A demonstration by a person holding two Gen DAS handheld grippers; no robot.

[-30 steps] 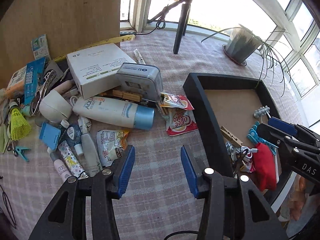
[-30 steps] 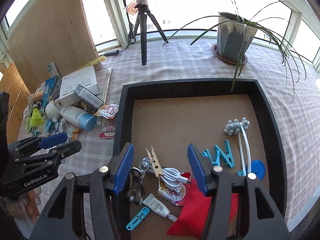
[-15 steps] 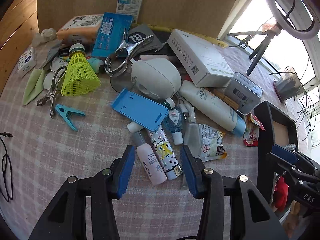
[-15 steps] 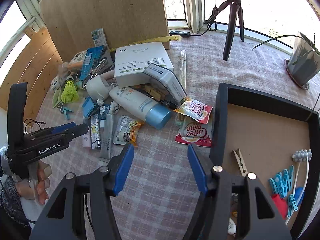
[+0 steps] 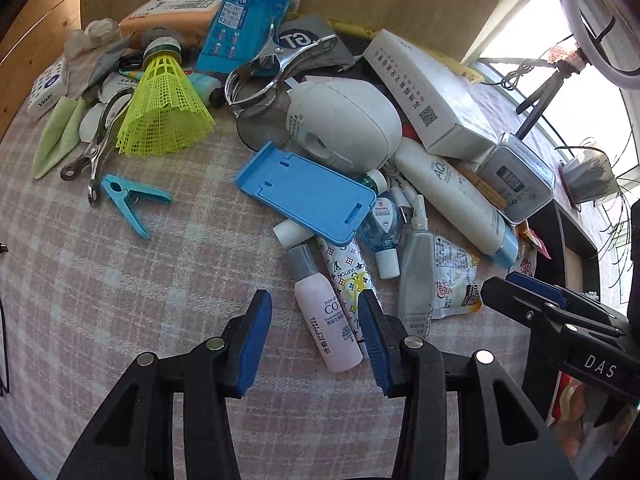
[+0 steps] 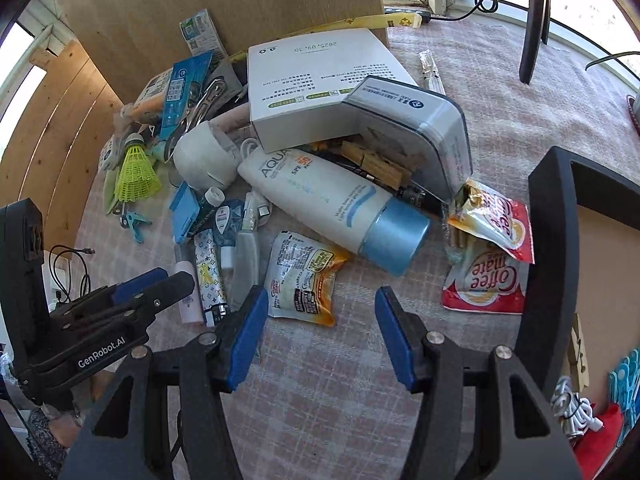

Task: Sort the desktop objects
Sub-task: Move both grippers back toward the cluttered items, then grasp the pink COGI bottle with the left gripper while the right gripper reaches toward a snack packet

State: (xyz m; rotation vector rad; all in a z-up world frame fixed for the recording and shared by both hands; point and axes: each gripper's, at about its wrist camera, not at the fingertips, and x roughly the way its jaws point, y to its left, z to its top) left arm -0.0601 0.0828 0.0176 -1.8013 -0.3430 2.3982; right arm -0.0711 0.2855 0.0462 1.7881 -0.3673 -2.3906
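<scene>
My left tool (image 5: pixel 314 340) hangs open over the checked tabletop (image 5: pixel 120 288), its blue pads spread to either side of the near end of a pink bottle (image 5: pixel 326 316) that lies flat; I cannot tell whether either pad touches it. Just right of that bottle lies a white patterned tube (image 5: pixel 346 272), and right of that a grey spray bottle (image 5: pixel 416 276) resting partly on a coffee creamer sachet (image 5: pixel 456 280). Beyond them a blue phone stand (image 5: pixel 304 190) leans on the pile, with a white rounded device (image 5: pixel 344 124) behind it and a yellow shuttlecock (image 5: pixel 162 108) to the far left. A light blue clothes peg (image 5: pixel 128 198) sits alone, left of the stand.

My right tool (image 6: pixel 318 336) is also open, empty, hovering just near of the same sachet (image 6: pixel 302 276). Ahead of it lies a white sunscreen bottle (image 6: pixel 320 204) with a blue cap, its far end tucked under a white box (image 6: pixel 320 80) and a grey tin (image 6: pixel 412 124) sheltering wooden pegs (image 6: pixel 376 160). To the right, two red Coffee mate packets (image 6: pixel 492 268) lie against the wall of the black tray (image 6: pixel 548 248). Inside the tray, at its near right edge, I see a wooden peg, a white cable, something red and blue clips, all partly cut off.
</scene>
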